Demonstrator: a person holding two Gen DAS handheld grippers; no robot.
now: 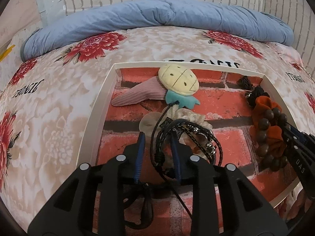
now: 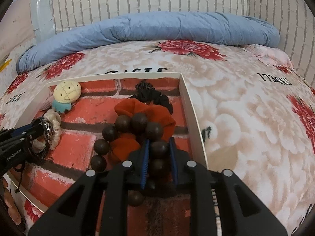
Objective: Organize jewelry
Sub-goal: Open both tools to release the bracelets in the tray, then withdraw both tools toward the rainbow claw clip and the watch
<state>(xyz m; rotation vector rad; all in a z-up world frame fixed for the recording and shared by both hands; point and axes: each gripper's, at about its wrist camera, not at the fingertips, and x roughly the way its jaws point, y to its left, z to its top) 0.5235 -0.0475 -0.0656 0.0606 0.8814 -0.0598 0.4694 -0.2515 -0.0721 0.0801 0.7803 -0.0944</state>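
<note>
A white-rimmed tray [image 1: 92, 118] with a red brick-pattern floor lies on a floral bedspread. My left gripper [image 1: 157, 139] is partly open around black braided leather bracelets [image 1: 189, 131], whose cords hang over its right finger, above a cream scrunchie [image 1: 195, 118]. My right gripper [image 2: 158, 143] is shut on a dark wooden bead bracelet [image 2: 137, 123] that rests on an orange scrunchie [image 2: 137, 108] by the tray's right wall. The bead bracelet [image 1: 265, 133] and right gripper [image 1: 289, 135] also show in the left wrist view.
A pink sock with a yellow pineapple plush [image 1: 178, 79] lies at the tray's far side. A black scrunchie [image 2: 151, 94] lies behind the orange one. A rolled blue duvet [image 1: 157, 17] lies along the white brick wall.
</note>
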